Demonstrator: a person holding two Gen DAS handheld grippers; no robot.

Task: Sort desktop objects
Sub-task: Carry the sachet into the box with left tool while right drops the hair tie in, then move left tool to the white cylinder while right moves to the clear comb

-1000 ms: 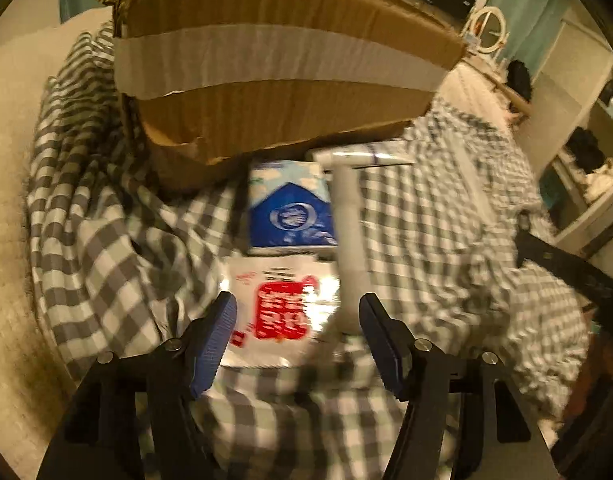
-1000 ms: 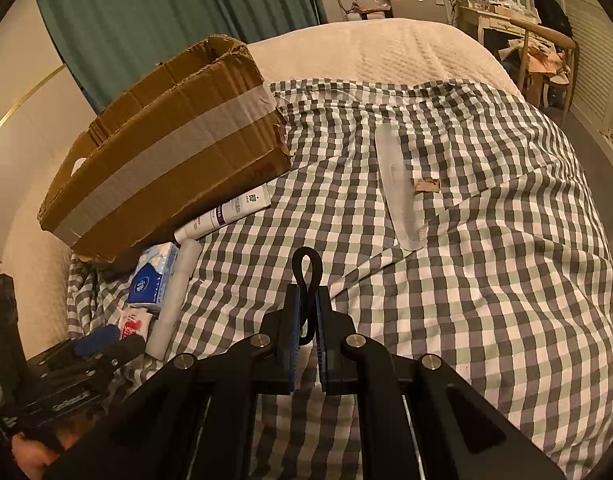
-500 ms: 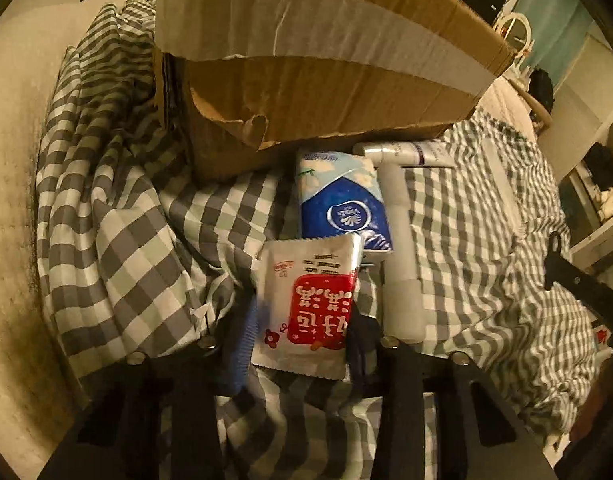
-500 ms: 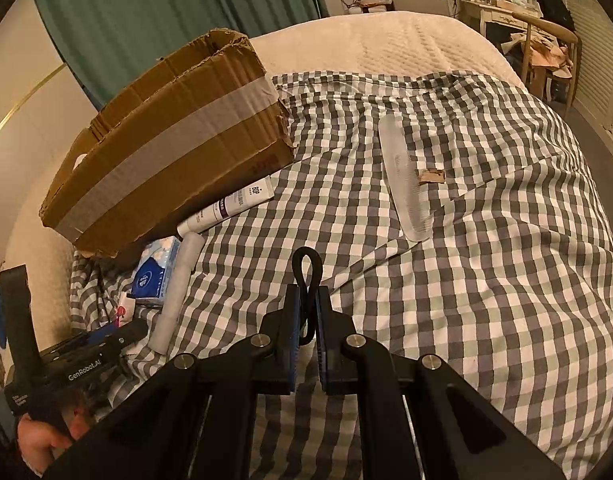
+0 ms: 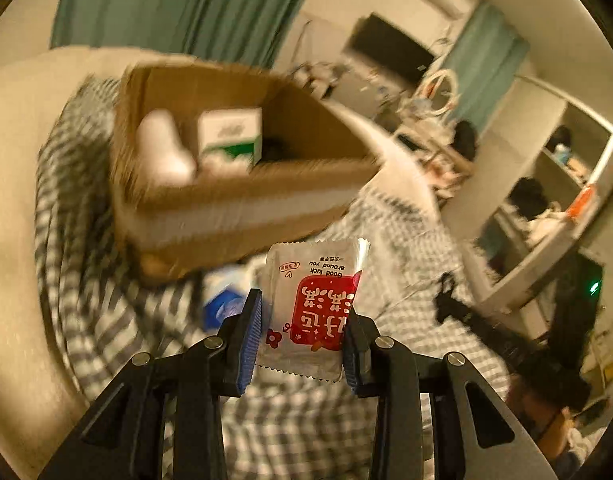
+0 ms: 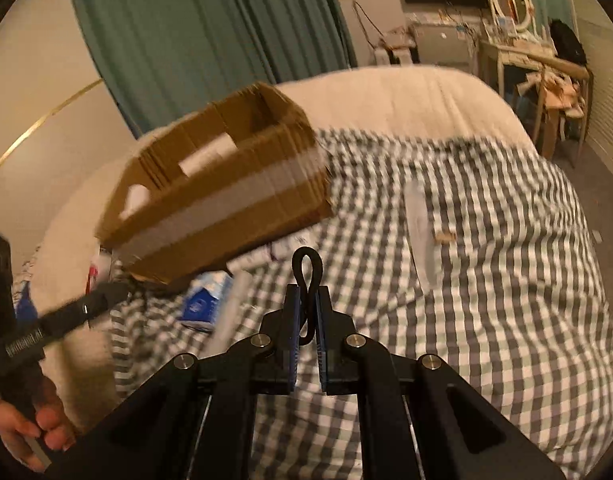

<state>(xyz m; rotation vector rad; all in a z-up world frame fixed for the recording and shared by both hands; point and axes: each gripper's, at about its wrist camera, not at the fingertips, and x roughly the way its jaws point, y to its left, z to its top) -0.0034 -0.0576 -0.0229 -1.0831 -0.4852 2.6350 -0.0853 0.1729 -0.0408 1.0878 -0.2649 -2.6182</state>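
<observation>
My left gripper is shut on a white sachet with a red label, held in the air in front of the open cardboard box. Inside the box I see a white-and-green carton and a white object. My right gripper is shut on a black elastic loop, hovering over the checked cloth. In the right wrist view the box stands left of centre, with a blue tissue pack and a white tube below it. The left gripper's arm shows at the left edge.
A clear plastic comb-like strip and a small brown scrap lie on the cloth to the right. A hand grips the left tool. Teal curtains, a dressing table and shelves surround the bed.
My left gripper shut on the red-labelled sachet and lifted it off the cloth, so the box's inside now shows. My right gripper kept the black loop and rose slightly.
</observation>
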